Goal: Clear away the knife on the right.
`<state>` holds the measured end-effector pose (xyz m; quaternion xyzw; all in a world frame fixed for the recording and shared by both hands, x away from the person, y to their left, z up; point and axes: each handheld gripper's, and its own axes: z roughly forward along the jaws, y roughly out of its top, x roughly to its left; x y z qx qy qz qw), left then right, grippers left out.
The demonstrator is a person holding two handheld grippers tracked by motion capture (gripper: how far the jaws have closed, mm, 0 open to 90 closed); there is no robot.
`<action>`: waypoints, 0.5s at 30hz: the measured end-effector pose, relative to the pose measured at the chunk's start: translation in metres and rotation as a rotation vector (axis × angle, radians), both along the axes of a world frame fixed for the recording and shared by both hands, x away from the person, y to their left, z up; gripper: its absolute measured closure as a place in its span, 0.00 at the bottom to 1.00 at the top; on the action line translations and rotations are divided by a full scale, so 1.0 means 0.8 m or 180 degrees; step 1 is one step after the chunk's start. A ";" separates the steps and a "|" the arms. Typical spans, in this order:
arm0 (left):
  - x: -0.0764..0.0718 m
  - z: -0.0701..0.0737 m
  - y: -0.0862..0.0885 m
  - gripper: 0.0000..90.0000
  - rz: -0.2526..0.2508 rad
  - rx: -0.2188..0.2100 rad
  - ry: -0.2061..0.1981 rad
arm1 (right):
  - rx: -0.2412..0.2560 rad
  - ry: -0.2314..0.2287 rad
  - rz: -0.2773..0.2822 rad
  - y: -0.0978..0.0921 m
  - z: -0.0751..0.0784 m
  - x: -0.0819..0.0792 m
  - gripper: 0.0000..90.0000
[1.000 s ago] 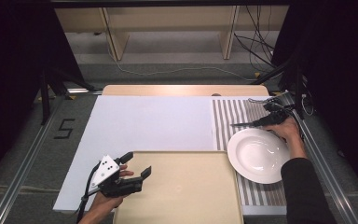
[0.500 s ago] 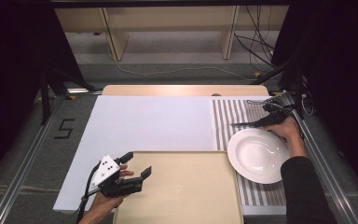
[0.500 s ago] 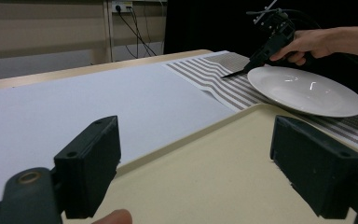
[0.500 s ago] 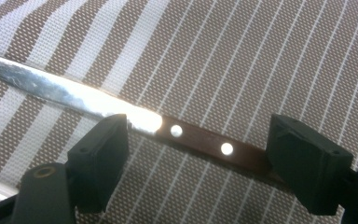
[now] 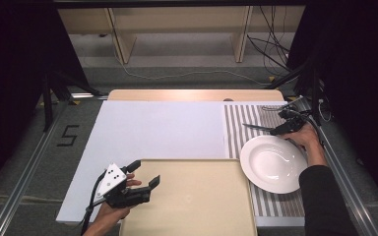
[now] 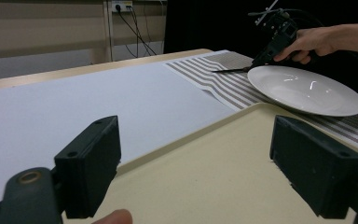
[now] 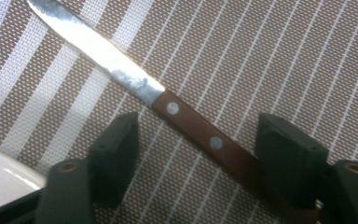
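Setting was a lab-type recording station, not a home. The table [image 5: 187,96] stood inside a frame with dark curtains [image 5: 15,73] on both sides. Loose cables [image 5: 270,54] ran over a grey floor [image 5: 177,54] beyond it, near bare wooden shelving legs [image 5: 120,42]. A wall socket [image 6: 118,5] with plugged leads was visible in the left gripper view. A taped numeral "5" [image 5: 68,135] marked the surface left of a white sheet [image 5: 157,130]. Metal rails [image 5: 24,167] flanked the table.
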<state>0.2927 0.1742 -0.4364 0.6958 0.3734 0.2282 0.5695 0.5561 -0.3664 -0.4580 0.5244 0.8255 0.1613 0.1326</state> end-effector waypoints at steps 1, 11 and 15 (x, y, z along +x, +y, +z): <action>0.000 0.000 0.000 0.18 -0.0002 0.0000 0.0000 | -0.0020 0.0022 -0.0005 0.000 0.001 -0.001 0.42; 0.000 0.000 -0.001 0.18 -0.0003 -0.0004 0.0002 | -0.0034 0.0260 0.0066 0.008 0.006 0.001 0.68; 0.000 0.000 0.000 0.18 -0.0010 -0.0007 -0.0006 | -0.0101 0.0325 0.0105 0.014 0.007 0.004 0.78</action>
